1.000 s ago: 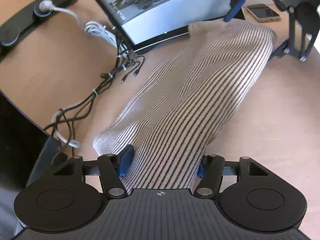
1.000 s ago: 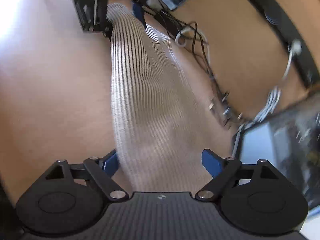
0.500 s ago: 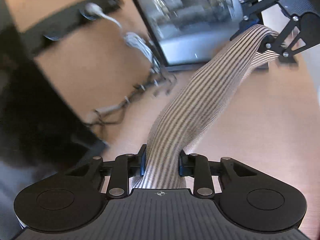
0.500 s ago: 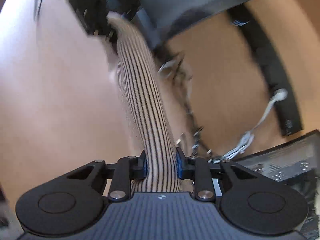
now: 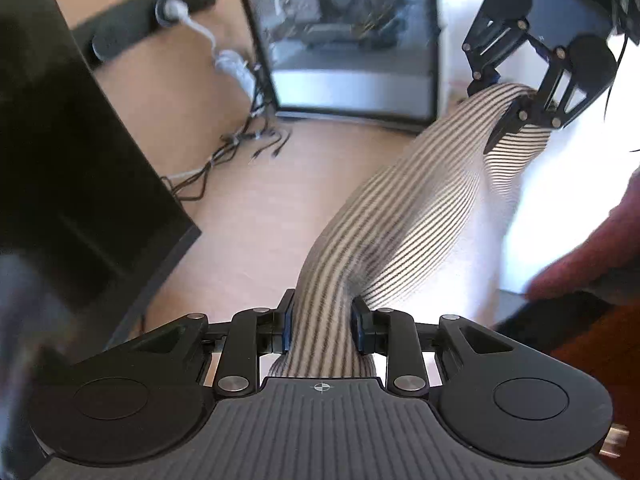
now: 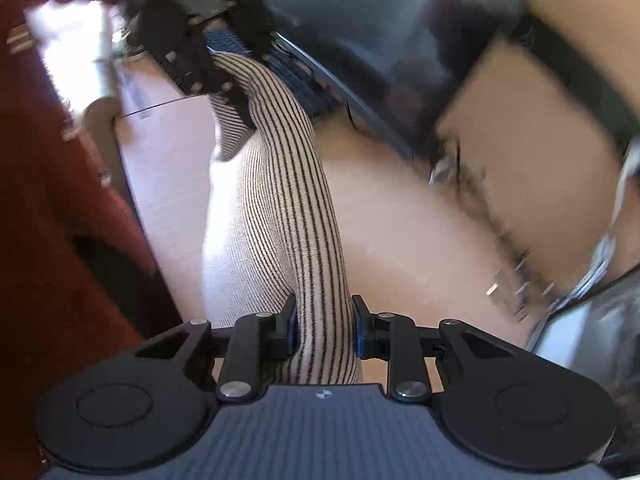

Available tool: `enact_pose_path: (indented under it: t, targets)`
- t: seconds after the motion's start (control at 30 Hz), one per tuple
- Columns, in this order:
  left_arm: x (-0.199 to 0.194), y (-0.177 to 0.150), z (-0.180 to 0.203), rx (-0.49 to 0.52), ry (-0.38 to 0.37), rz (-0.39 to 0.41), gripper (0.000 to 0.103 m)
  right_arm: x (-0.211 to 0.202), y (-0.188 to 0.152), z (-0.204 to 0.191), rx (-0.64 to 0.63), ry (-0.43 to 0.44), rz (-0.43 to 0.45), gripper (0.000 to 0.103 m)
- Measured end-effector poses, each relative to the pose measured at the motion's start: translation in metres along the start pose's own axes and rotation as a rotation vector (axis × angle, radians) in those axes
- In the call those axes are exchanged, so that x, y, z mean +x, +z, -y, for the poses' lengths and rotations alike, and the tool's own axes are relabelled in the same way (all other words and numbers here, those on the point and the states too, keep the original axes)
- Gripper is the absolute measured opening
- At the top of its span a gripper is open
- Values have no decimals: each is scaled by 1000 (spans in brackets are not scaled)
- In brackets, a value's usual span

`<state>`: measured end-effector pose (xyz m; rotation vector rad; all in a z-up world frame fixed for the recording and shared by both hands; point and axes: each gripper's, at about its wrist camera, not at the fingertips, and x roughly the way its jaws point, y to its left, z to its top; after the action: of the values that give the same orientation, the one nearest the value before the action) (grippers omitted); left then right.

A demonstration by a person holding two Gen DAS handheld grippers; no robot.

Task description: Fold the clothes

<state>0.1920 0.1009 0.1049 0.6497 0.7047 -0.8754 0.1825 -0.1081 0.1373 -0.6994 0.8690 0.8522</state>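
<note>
Pale wood makes up the surface under me, and I take the glass-fronted computer case at its back as my landmark. To the left of that case a tangle of dark cables trails over the wood, and further left a black power strip lies with a white plug in it. A large black panel stands at the far left, nearer to me than the case.

My left claw is clenched on one end of the striped garment, its two blue-lined fingers pressing the bunched cloth from both sides. From there the garment rises as a twisted band, lifted off the surface, toward the right of the case, where my right claw grips the other end. A loose fold hangs below the band on its right side, bright in the sunlight.

From the right wrist camera, my right claw is likewise clamped on the striped garment, which stretches away to my left claw in the blurred distance. Reddish-brown wood fills the left edge of that view. The cables show as a smear on the right.
</note>
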Motion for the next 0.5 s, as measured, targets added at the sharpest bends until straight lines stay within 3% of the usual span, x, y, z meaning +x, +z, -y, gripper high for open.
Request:
enact_pose_path:
  t: [0.1, 0.13, 0.17, 0.2, 0.27, 0.3, 0.33, 0.4, 0.5]
  targets:
    - [59, 7, -33, -93, 97, -11, 40, 63, -4, 58, 52, -158, -57, 39]
    - [75, 9, -44, -138, 134, -15, 44, 80, -6, 74, 52, -252, -67, 40]
    - [78, 12, -55, -185, 169, 5, 46, 94, -8, 89, 46, -356, -74, 43]
    - [78, 16, -65, -232, 202, 31, 47, 97, -10, 102, 90, -399, -58, 50]
    - [67, 17, -81, -321, 211, 79, 70, 98, -15, 127, 211, -450, -10, 59]
    - [59, 15, -85, -356, 213, 100, 75, 98, -18, 139, 271, -474, 13, 60]
    - [53, 12, -86, -378, 215, 115, 81, 96, -23, 142, 316, -452, 45, 61]
    - [50, 2, -79, -426, 186, 113, 85, 90, -35, 142, 396, -378, 113, 75]
    - [60, -10, -68, -520, 107, 86, 87, 103, -37, 136, 397, -294, 154, 81]
